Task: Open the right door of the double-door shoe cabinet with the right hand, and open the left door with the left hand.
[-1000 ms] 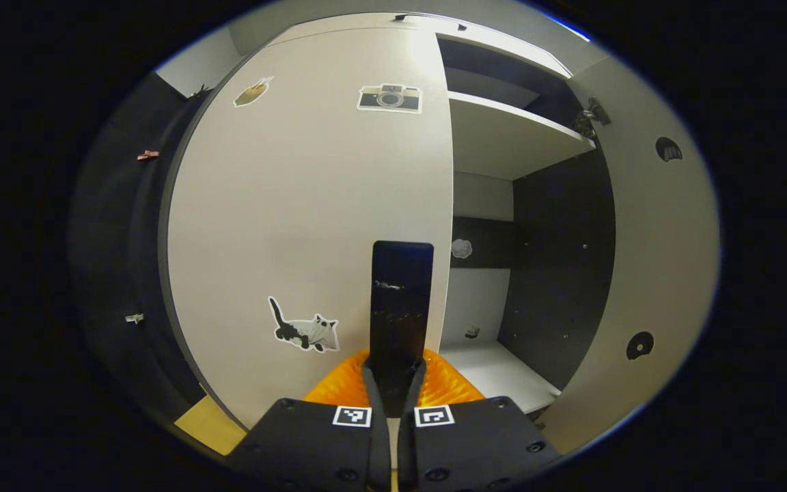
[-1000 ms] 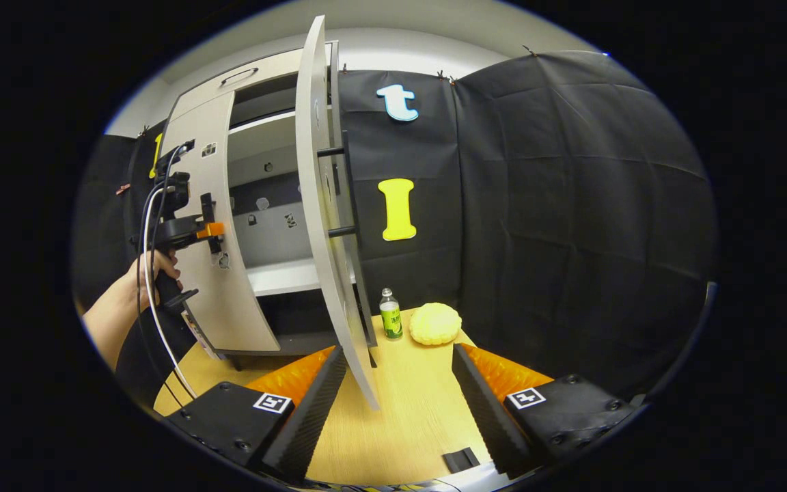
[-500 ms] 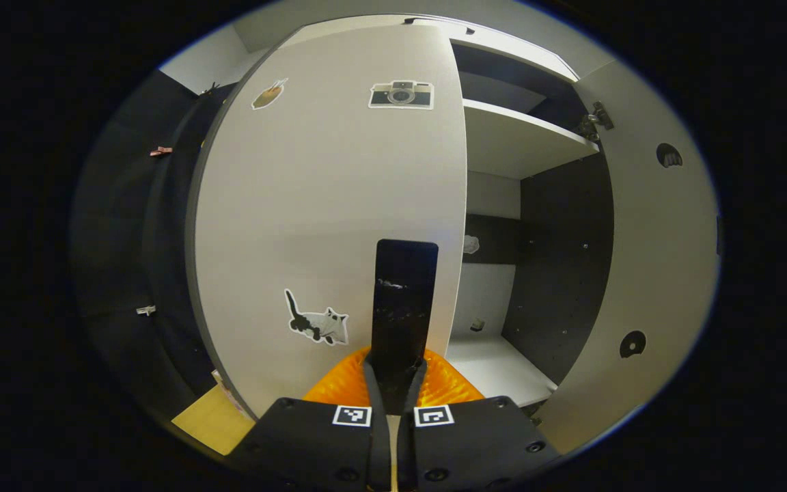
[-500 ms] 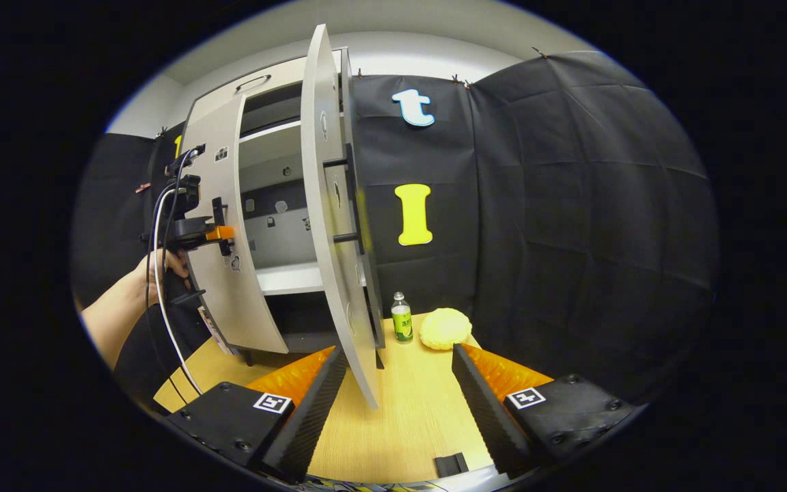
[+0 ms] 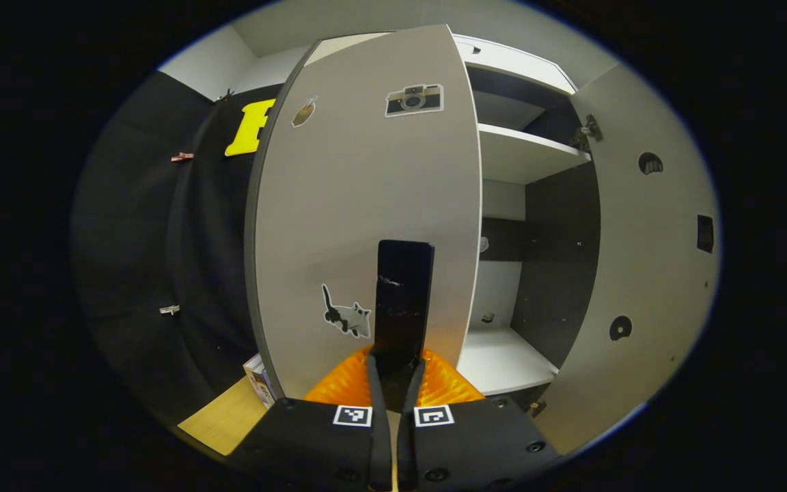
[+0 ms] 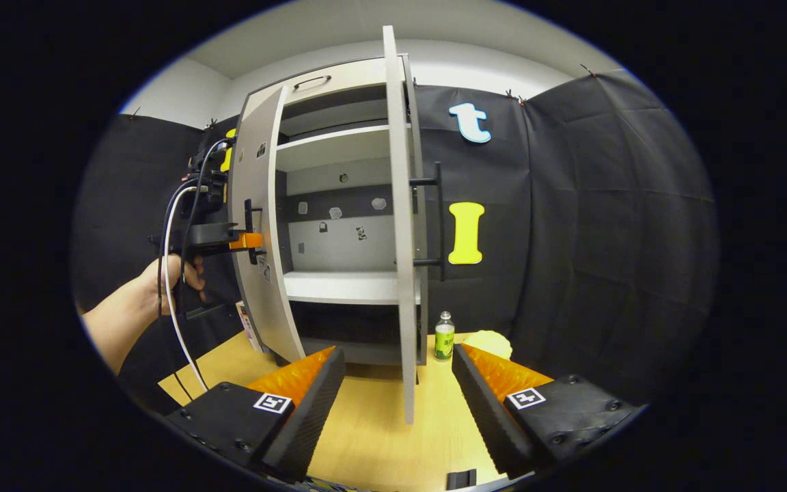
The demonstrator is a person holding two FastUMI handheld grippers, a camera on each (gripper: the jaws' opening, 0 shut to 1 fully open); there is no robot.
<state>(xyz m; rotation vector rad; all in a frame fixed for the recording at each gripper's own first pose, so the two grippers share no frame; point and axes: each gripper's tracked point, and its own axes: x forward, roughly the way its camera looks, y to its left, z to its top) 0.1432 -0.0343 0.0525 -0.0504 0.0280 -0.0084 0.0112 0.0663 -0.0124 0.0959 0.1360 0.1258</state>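
In the left gripper view, the left gripper (image 5: 393, 372) was squeezed shut on the tall black door handle (image 5: 404, 301) of the pale grey left door (image 5: 359, 205) — just ahead.

In the right gripper view, the right gripper (image 6: 399, 383) was wide open, holding nothing — the pale grey right door (image 6: 400, 225) stood edge-on between its fingers.

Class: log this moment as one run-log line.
left gripper: shut on left door handle | right gripper: open | right door: open | left door: partly open

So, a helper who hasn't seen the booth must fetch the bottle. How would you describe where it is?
Find the white shoe cabinet on the wooden table. Just right of its open right door, by the black cloth wall, stands a small bottle. Unlike the pale yellow lump beside it, it is upright, green-labelled and white-capped.
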